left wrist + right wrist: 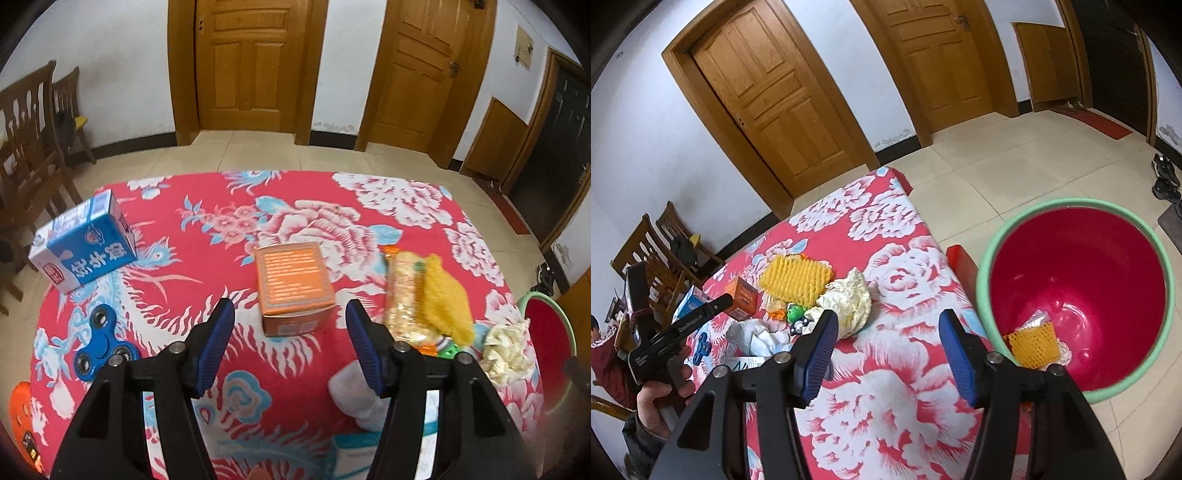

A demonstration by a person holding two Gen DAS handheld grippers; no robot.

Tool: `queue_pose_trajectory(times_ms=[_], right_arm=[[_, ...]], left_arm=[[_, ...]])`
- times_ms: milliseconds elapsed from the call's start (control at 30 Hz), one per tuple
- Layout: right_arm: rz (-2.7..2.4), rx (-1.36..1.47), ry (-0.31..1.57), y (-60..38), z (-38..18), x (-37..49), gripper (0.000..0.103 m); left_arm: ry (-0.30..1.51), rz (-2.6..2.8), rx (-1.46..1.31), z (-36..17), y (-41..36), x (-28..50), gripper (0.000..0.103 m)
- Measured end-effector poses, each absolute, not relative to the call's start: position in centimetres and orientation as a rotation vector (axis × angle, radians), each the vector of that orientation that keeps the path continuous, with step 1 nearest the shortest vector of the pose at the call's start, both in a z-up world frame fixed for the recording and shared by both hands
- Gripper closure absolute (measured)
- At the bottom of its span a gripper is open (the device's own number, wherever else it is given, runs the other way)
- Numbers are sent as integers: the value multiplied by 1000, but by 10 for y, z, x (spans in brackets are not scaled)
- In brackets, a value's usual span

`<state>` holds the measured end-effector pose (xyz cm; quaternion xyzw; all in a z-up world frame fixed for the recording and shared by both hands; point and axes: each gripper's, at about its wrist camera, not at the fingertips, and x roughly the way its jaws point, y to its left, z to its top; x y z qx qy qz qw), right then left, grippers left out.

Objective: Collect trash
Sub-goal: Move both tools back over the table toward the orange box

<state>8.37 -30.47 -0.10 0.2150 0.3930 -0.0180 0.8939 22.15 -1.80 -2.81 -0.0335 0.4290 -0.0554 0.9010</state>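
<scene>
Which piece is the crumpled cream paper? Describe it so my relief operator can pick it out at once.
Start at the red bucket beside the floral table. On the table edge nearest it lies the crumpled cream paper, just ahead of the right tool. Unlike the ridged yellow foam net behind it, it is pale, wrinkled and ball-shaped.

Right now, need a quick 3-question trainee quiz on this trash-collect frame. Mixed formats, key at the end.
1. True or false: the right tool is shut on a piece of trash.
2. Multiple choice: what already lies in the red bin? A) the blue milk carton B) an orange foam net C) the fidget spinner
3. Fill in: the orange box on the floral tablecloth sits ahead of the open left tool, between its ____.

Key:
1. False, it is open and holds nothing.
2. B, the orange foam net, with some pale scrap beside it.
3. Fingers.
</scene>
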Motion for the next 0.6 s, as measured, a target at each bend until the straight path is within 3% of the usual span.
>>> queue_pose_trajectory(times_ms=[300,433,600], right_arm=[[6,399,840,-280,-3,120,42],[21,387,851,-270,-5,134,42],[43,374,866,-256,-9,151,42]], left_arm=[[942,-142,-135,-49,-10,232,41],[961,-158,-178,-56,-5,236,56],[916,-175,-196,-53,0,233,57]])
